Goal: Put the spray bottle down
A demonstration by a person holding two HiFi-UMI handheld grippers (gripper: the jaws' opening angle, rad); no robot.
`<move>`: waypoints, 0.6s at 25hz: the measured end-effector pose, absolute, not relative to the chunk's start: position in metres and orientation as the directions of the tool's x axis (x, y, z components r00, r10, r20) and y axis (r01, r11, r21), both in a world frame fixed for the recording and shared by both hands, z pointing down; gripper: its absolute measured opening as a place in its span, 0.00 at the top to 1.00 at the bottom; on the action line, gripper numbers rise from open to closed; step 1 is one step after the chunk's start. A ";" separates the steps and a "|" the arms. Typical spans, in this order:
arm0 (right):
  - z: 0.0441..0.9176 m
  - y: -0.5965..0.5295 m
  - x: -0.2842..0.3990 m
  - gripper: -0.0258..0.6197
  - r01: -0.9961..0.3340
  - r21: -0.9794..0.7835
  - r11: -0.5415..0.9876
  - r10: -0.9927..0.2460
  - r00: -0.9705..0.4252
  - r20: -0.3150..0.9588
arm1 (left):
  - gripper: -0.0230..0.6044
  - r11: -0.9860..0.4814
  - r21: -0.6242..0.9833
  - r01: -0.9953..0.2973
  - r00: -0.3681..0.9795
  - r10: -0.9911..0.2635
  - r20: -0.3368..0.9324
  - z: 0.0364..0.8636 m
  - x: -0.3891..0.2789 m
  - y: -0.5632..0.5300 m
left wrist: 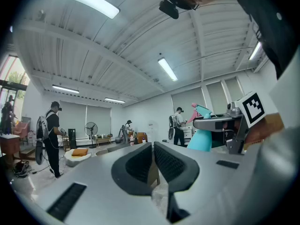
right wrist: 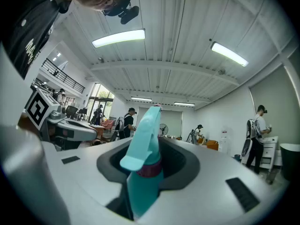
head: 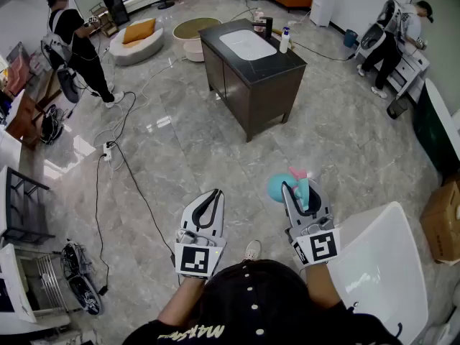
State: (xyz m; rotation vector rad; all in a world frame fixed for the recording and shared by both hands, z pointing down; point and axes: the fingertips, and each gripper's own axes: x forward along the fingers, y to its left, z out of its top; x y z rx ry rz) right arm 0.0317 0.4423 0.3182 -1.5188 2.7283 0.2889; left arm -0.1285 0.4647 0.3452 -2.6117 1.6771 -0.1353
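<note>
A teal spray bottle [head: 279,187] with a pink nozzle tip hangs in the air above the grey tiled floor. My right gripper [head: 296,191] is shut on it. In the right gripper view the bottle [right wrist: 143,172] stands upright between the pads, and my right gripper [right wrist: 151,162] clasps it just below the trigger head. My left gripper [head: 210,205] is held level to the left of the bottle, apart from it. Its jaws [left wrist: 153,161] stand almost touching with nothing between them. From the left gripper view the bottle [left wrist: 202,136] shows at the right.
A dark cabinet [head: 255,85] with a white sink top stands ahead in the middle of the room. A white basin [head: 384,264] lies near my right side, with a cardboard box [head: 442,221] beyond it. Cables [head: 108,149] trail on the floor at left. A person [head: 72,42] stands at far left, another [head: 395,38] at far right.
</note>
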 end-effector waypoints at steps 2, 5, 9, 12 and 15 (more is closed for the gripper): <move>0.316 0.441 0.030 0.77 -0.843 0.159 0.514 -0.842 -0.531 -0.094 | 0.92 -0.416 -0.078 -0.906 0.413 -0.909 0.051 0.342 -0.129 0.464; 0.316 0.439 0.030 0.77 -0.842 0.157 0.517 -0.841 -0.533 -0.093 | 0.92 -0.413 -0.076 -0.907 0.410 -0.910 0.053 0.342 -0.129 0.462; 0.319 0.436 0.035 0.77 -0.844 0.133 0.519 -0.842 -0.532 -0.093 | 0.92 -0.411 -0.073 -0.909 0.407 -0.911 0.059 0.345 -0.127 0.459; 0.320 0.433 0.040 0.77 -0.846 0.126 0.518 -0.844 -0.530 -0.088 | 0.92 -0.409 -0.073 -0.910 0.405 -0.912 0.067 0.346 -0.123 0.455; 0.320 0.424 0.052 0.77 -0.851 0.114 0.513 -0.847 -0.524 -0.095 | 0.92 -0.410 -0.074 -0.909 0.405 -0.911 0.072 0.348 -0.115 0.447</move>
